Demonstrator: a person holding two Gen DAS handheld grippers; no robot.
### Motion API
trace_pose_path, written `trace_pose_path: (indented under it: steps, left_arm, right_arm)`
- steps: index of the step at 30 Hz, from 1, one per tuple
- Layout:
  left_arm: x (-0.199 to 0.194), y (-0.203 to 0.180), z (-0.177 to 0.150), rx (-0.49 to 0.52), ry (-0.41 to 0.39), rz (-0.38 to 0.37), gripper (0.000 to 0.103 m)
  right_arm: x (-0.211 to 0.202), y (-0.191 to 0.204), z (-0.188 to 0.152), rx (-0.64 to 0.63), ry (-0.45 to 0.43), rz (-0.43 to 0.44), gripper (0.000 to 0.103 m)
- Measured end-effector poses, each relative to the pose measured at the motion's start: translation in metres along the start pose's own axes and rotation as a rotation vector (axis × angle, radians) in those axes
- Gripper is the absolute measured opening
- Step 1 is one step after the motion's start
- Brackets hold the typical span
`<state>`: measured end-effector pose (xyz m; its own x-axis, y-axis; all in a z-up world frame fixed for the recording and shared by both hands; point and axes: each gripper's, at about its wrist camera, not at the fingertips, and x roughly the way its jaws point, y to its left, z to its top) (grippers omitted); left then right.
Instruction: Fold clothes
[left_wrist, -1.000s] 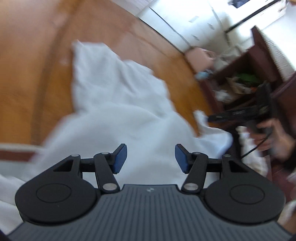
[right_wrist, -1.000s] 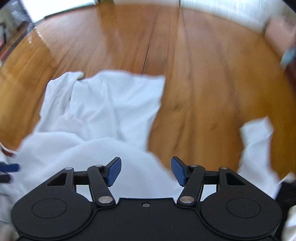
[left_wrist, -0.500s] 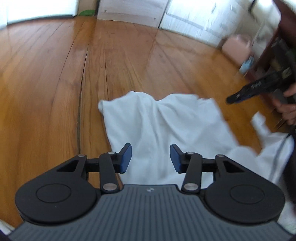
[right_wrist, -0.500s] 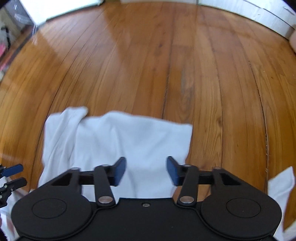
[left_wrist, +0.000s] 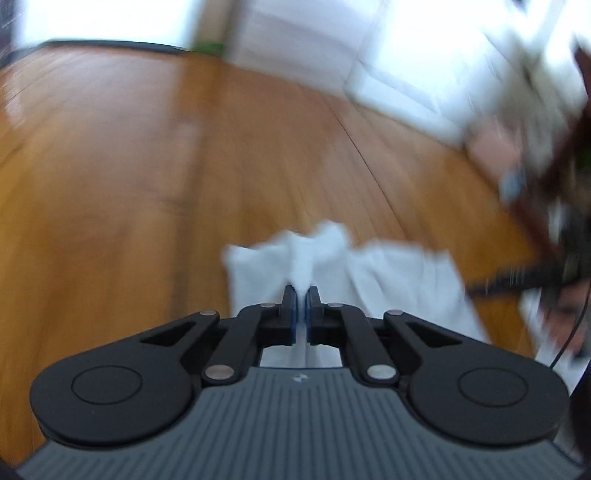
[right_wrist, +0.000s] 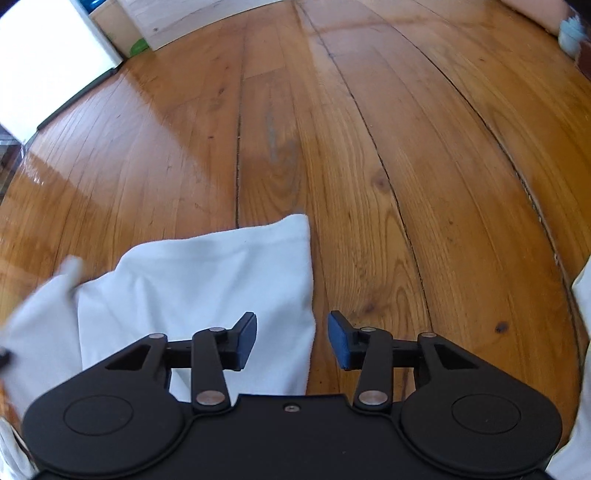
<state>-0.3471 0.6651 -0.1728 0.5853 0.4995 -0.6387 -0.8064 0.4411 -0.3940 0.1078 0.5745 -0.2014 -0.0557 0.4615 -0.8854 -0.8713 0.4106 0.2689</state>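
on the glossy honey-brown plank floor (right_wrist: 369, 129) a white cotton garment (right_wrist: 207, 280) is lying partly spread, its far hem edge flat and its right-hand corner pointing up the boards. in the blurred left wrist view the same white cloth (left_wrist: 388, 280) is bunching into a ridge toward the camera. the left gripper (left_wrist: 303, 301) is clenching that ridge: its jaws have just been closing and a fold of cloth is pinched between the blue pads (left_wrist: 293, 317). the right gripper (right_wrist: 291, 339) is hanging released over the garment's right edge; its jaws have just been opening a little, the left pad sitting over the cloth, the right over bare wood, nothing pressed between them.

the step in hand seems to be taking hold of the hem's two corners before a fold. the next move probably calls for the right gripper to be going down onto the edge beneath it and closing, so both sides are lifting together.
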Motion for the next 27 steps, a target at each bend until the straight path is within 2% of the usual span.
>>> trace_pose_path:
  steps: [3,5,7,11,12,14,17,19,20,21,22,23,25,27]
  left_arm:
    - [0.003,0.041,-0.015,-0.093,0.066,0.099,0.004]
    - [0.013,0.057,-0.023,-0.128,0.112,0.137,0.004]
    - [0.021,0.062,-0.025,-0.147,0.132,0.130,0.005]
    - [0.026,0.051,-0.019,-0.101,0.101,0.070,0.009]
    - [0.027,0.049,-0.019,-0.090,0.095,0.058,0.012]
    - [0.031,0.048,-0.021,-0.078,0.096,0.036,0.032]
    - [0.037,0.052,-0.023,-0.103,0.102,0.002,0.048]
    - [0.045,0.054,-0.024,-0.128,0.120,-0.033,0.055]
    - [0.050,0.054,-0.025,-0.131,0.144,-0.042,0.053]
    - [0.056,0.050,-0.025,-0.100,0.179,-0.014,0.044]
    - [0.057,0.041,-0.024,-0.036,0.179,0.039,0.012]
    - [0.056,0.030,-0.021,0.031,0.171,0.080,0.005]
    - [0.052,0.011,-0.014,0.147,0.147,0.147,0.005]
    - [0.038,-0.001,0.004,0.162,0.087,0.129,0.005]
  right_arm:
    - [-0.006,0.003,0.003,-0.055,0.010,0.004,0.048]
    - [-0.007,0.003,0.006,-0.075,0.018,0.009,0.048]
    - [-0.005,0.003,0.010,-0.075,0.019,0.006,0.048]
    - [0.006,-0.002,0.016,0.006,0.024,0.028,0.048]
    - [0.009,-0.002,0.016,0.021,0.027,0.035,0.048]
    - [0.016,-0.002,0.017,0.049,0.033,0.047,0.048]
    - [0.025,0.003,0.015,0.041,0.039,0.043,0.049]
    - [0.027,0.009,0.014,-0.002,0.013,0.037,0.049]
    - [0.027,0.015,0.012,-0.051,-0.001,0.025,0.041]
    - [0.028,0.022,0.011,-0.120,-0.005,-0.004,0.003]
    - [0.026,0.032,0.009,-0.202,-0.021,-0.045,0.002]
    - [0.019,0.040,0.006,-0.272,-0.070,-0.082,0.002]
    - [-0.004,0.047,0.008,-0.309,-0.186,-0.081,0.002]
    - [-0.033,0.047,0.018,-0.291,-0.300,-0.065,0.002]
